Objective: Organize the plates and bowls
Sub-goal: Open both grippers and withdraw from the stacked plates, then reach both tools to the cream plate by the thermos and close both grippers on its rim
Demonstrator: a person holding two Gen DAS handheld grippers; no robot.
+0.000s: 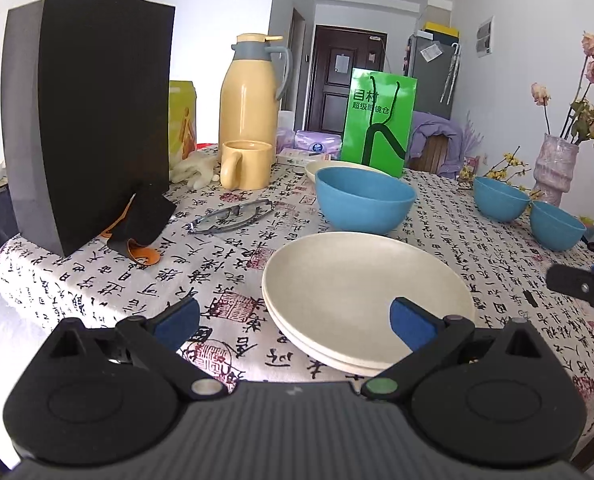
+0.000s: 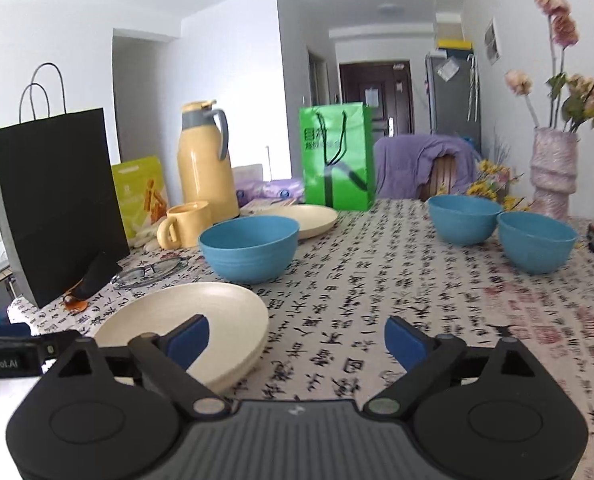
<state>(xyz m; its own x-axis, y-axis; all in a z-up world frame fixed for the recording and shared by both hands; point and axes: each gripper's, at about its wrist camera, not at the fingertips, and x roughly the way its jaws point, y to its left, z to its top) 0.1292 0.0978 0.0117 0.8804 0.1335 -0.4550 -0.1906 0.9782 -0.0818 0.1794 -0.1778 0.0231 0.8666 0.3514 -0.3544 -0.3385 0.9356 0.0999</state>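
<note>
Calligraphy-print cloth covers the tabletop (image 1: 437, 240); white walls and a dark door lie far behind.

- Far left: black paper bag (image 1: 89, 116), upright.
- Beside it: yellow thermos (image 1: 251, 92) with yellow mug (image 1: 247, 164) in front; folded glasses (image 1: 233, 216) nearer.
- Centre near: two stacked cream plates (image 1: 361, 292), at the near edge.
- Centre: large blue bowl (image 1: 363, 200), just beyond the stack; a single cream plate (image 2: 313, 218) and green gift bag (image 1: 379, 120) behind it.
- Right: two smaller blue bowls (image 2: 463, 218), side by side, near a pink vase (image 2: 553, 172).
- Left gripper (image 1: 297, 322): fingers wide apart, empty, one over the stack's rim.
- Right gripper (image 2: 297, 344): fingers wide apart, empty, right of the stack.
</note>
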